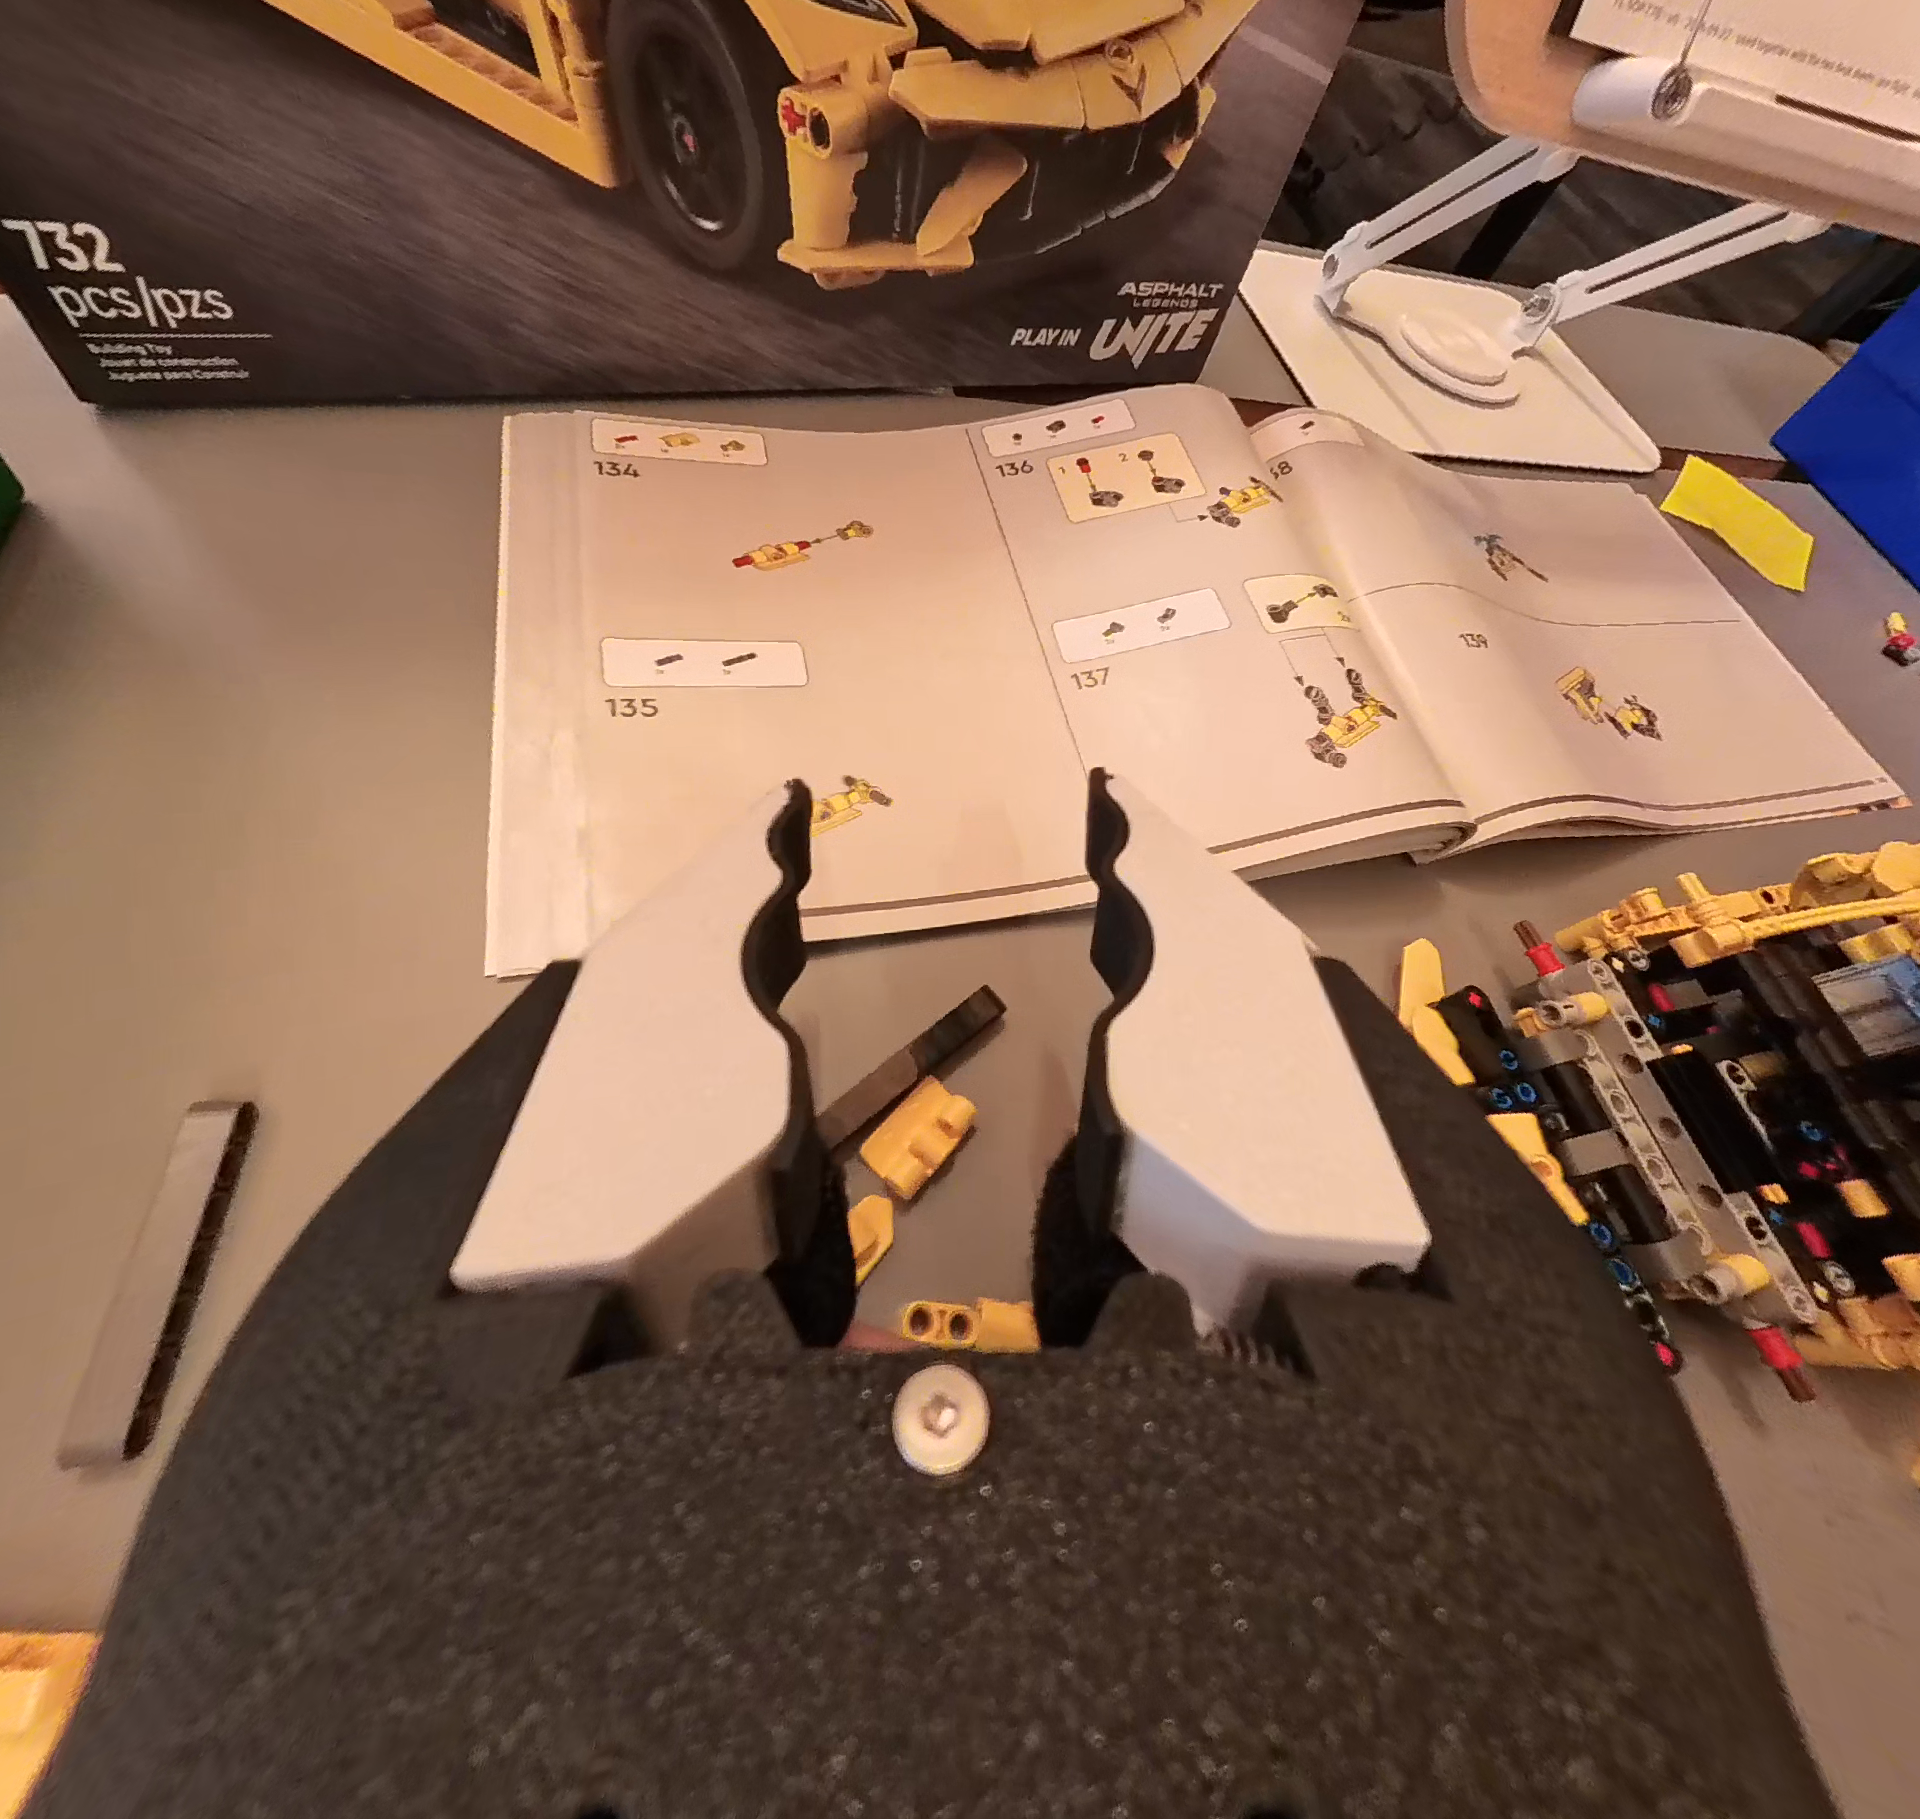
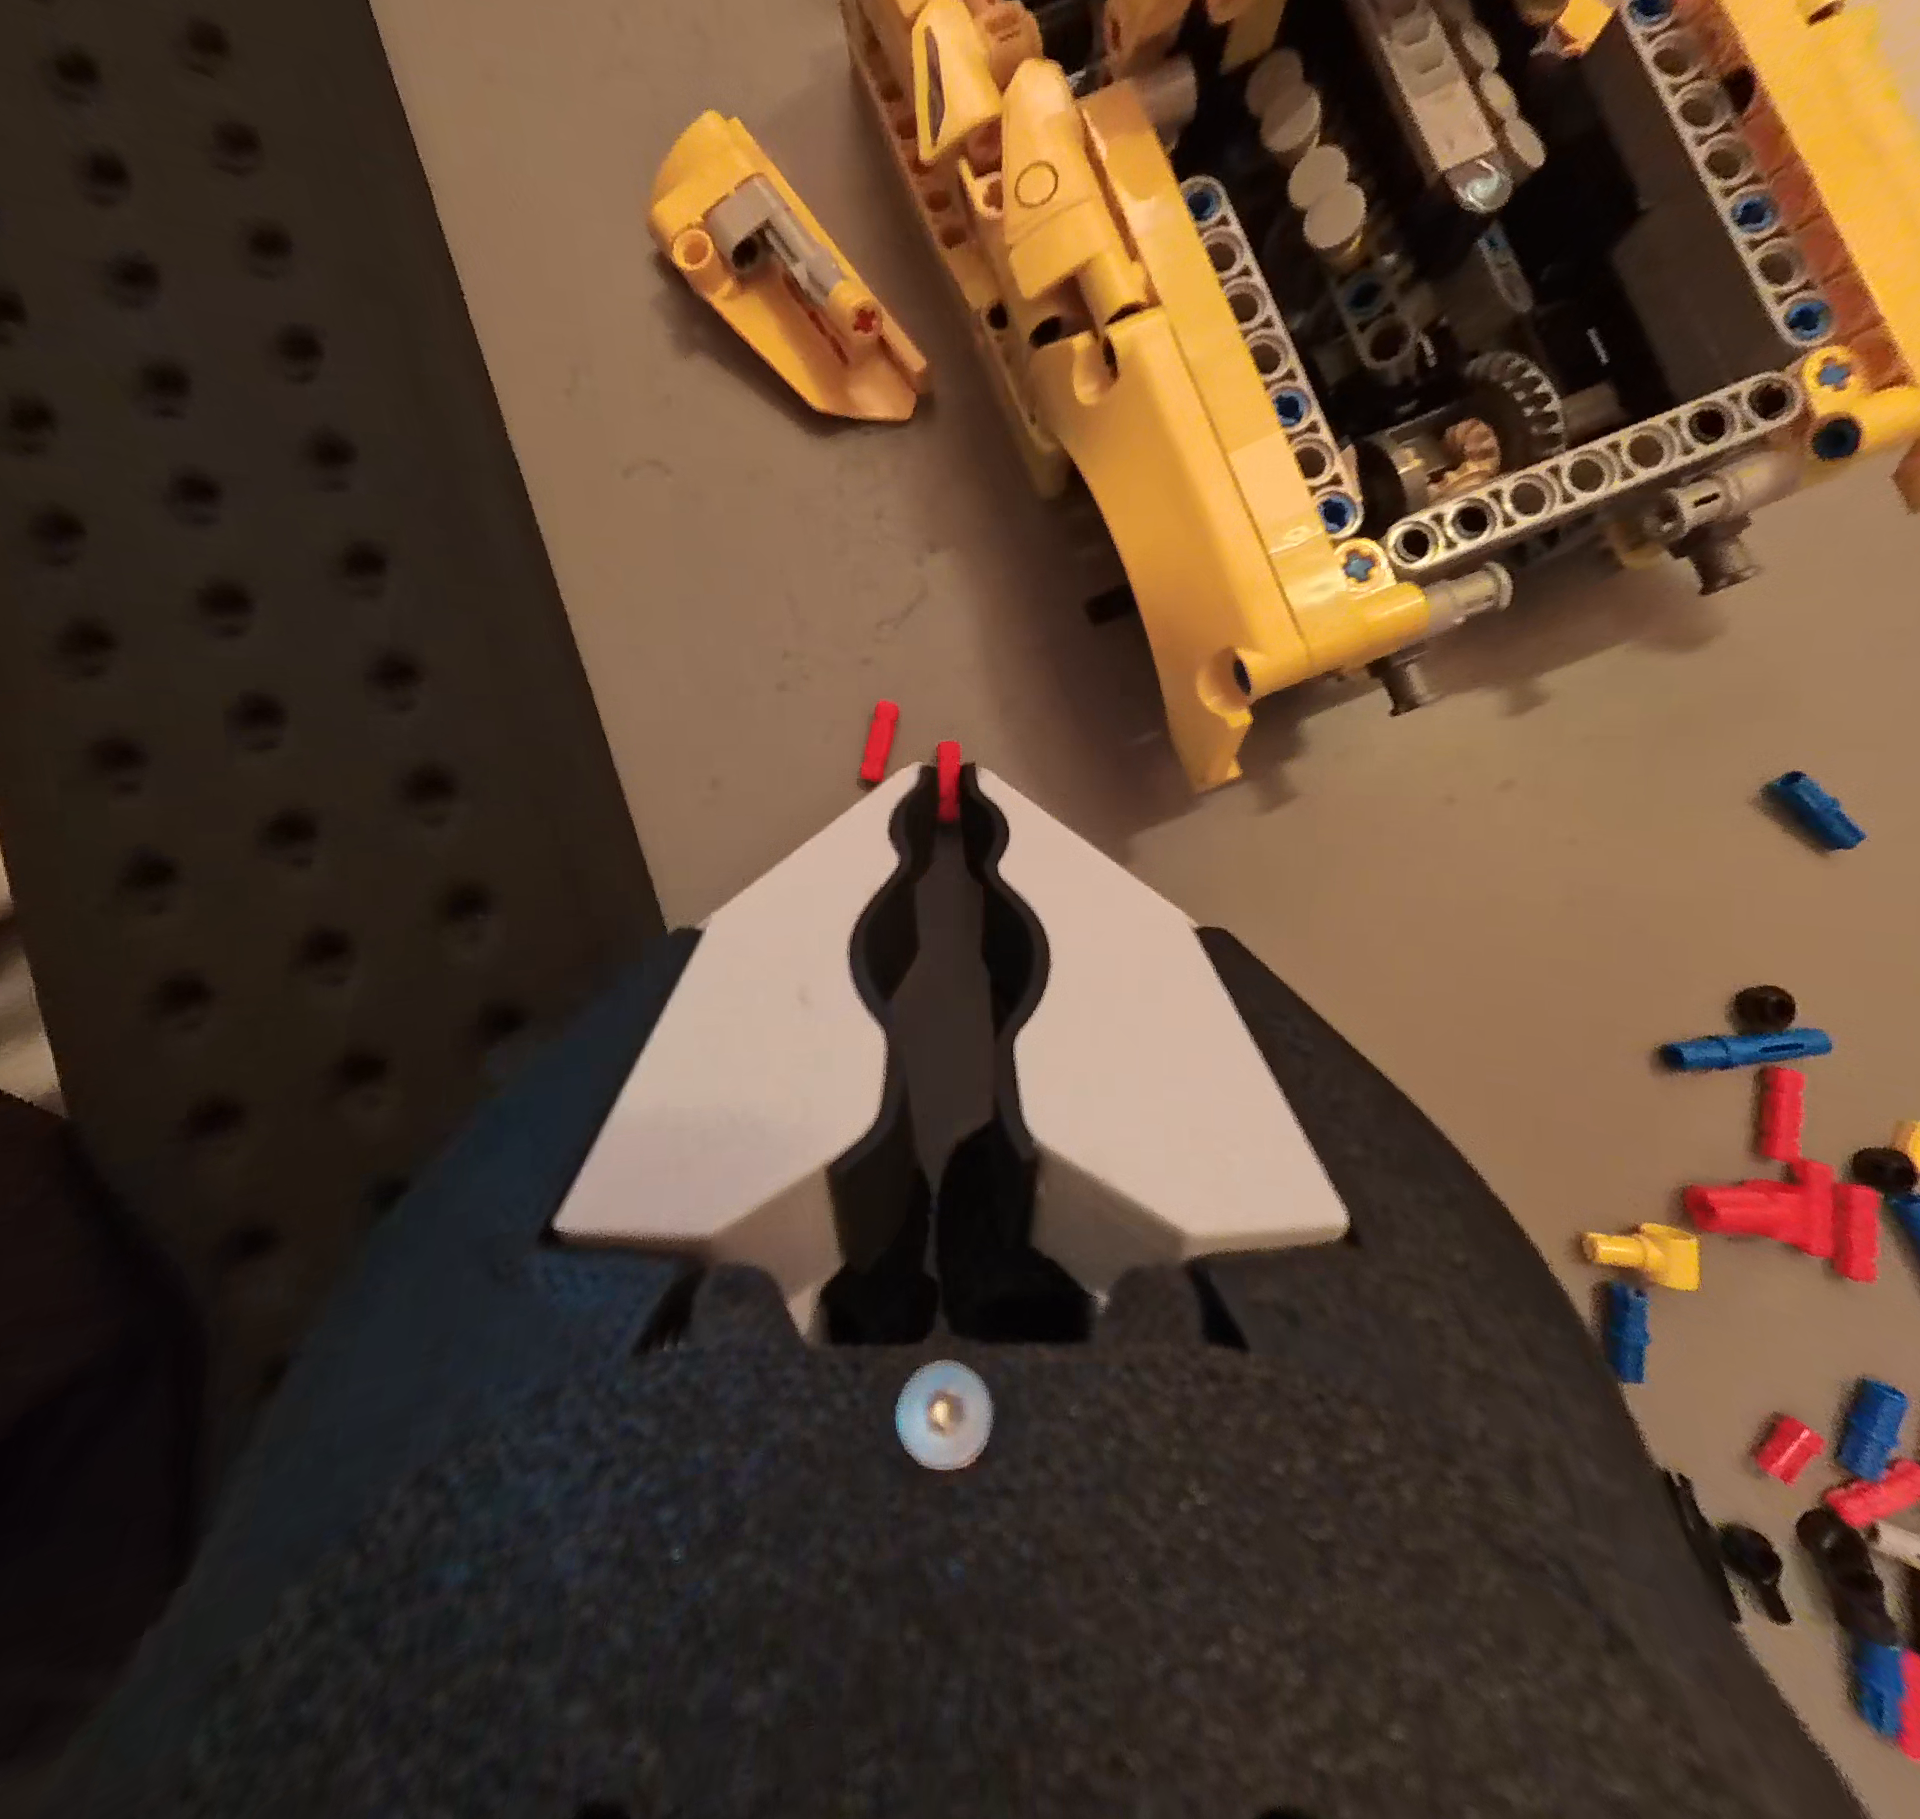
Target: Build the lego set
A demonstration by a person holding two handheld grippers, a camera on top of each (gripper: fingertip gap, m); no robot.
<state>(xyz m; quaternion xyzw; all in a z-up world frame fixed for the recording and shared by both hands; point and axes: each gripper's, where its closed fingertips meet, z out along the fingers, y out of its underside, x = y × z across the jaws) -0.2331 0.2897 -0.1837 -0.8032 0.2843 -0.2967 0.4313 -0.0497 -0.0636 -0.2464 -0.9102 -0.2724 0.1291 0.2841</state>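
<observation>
Two tongs work apart: the right tongs [image 2: 948, 782] are pressed together, pinching a small red pin [image 2: 948, 780] by its tail so its free end can enter a hole, probably. A second red pin [image 2: 879, 742] lies just beside on the desk [image 2: 727, 574], near the yellow car model [image 2: 1351, 315]. The left tongs [image 1: 945, 798] hang spread and empty above a yellow connector [image 1: 920, 1135] and a dark axle [image 1: 914, 1057], the open instruction booklet [image 1: 831, 574] beyond.
</observation>
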